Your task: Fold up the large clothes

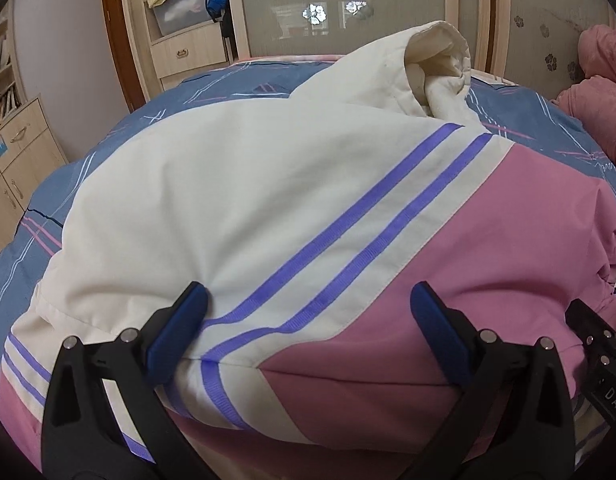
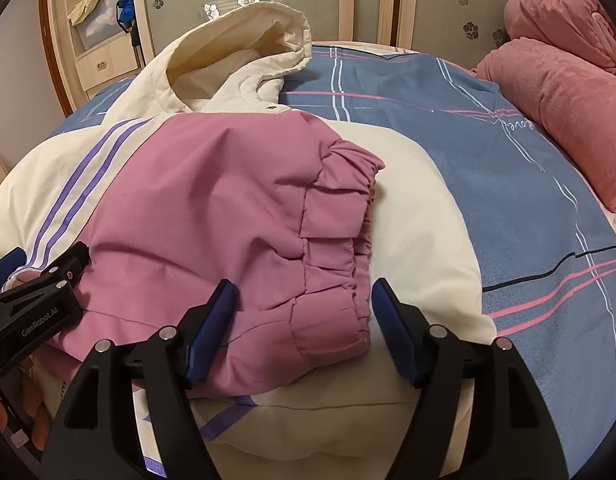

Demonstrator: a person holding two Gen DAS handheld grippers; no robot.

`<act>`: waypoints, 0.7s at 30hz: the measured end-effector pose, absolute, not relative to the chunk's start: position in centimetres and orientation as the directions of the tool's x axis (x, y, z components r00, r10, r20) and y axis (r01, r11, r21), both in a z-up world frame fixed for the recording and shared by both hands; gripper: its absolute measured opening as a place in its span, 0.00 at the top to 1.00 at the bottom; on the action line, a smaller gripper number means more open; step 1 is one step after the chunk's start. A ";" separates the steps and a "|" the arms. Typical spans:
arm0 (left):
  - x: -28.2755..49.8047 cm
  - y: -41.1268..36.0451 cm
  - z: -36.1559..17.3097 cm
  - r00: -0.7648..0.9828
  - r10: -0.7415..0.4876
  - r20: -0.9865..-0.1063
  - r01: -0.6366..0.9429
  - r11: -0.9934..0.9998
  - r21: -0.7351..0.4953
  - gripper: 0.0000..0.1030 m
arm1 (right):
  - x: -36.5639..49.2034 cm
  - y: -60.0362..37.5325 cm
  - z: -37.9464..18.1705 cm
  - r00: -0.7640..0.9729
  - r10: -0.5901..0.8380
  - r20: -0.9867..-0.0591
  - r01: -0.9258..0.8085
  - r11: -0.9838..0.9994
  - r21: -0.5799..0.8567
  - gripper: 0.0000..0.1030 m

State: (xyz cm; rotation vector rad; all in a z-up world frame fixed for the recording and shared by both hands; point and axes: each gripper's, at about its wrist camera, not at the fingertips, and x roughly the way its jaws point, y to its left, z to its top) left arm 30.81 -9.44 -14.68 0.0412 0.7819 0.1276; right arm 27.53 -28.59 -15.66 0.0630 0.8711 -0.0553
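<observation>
While both grippers tilt down over the jacket (image 2: 211, 216), their fingers (image 1: 179, 328) (image 2: 211, 332) stand apart.

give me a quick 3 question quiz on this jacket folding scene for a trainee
1. True or false: the right gripper is clamped shut on the sleeve cuff.
2. Which part of the jacket stands up at its far end? A) the hood B) a trouser leg C) a belt
3. Fill in: the jacket lies on a blue patterned ____.

Key
1. False: the jaws stand open, with the pink cuff lying between the pads, which do not press on it.
2. A: the cream hood props up, open side showing.
3. Bedsheet: blue with pink and white lines, with a pink blanket at its right side.
</observation>
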 end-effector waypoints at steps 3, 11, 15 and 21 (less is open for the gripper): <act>30.8 -9.5 -14.7 0.703 0.131 -0.699 -0.100 0.991 0.086 0.02 | 27.6 -28.6 -15.6 0.643 -0.023 -0.766 0.074 0.997 0.032 0.30; 30.9 -9.7 -14.7 0.706 0.134 -0.695 -0.101 0.991 0.088 0.02 | 27.5 -28.5 -15.7 0.643 -0.023 -0.766 0.074 0.997 0.031 0.28; 30.8 -9.7 -14.7 0.706 0.134 -0.695 -0.102 0.991 0.087 0.02 | 27.6 -28.5 -15.7 0.642 -0.024 -0.766 0.074 0.997 0.031 0.26; 30.6 -9.5 -14.4 0.711 0.132 -0.691 -0.105 0.991 0.082 0.02 | 27.6 -28.4 -15.7 0.643 -0.024 -0.766 0.074 0.997 0.031 0.25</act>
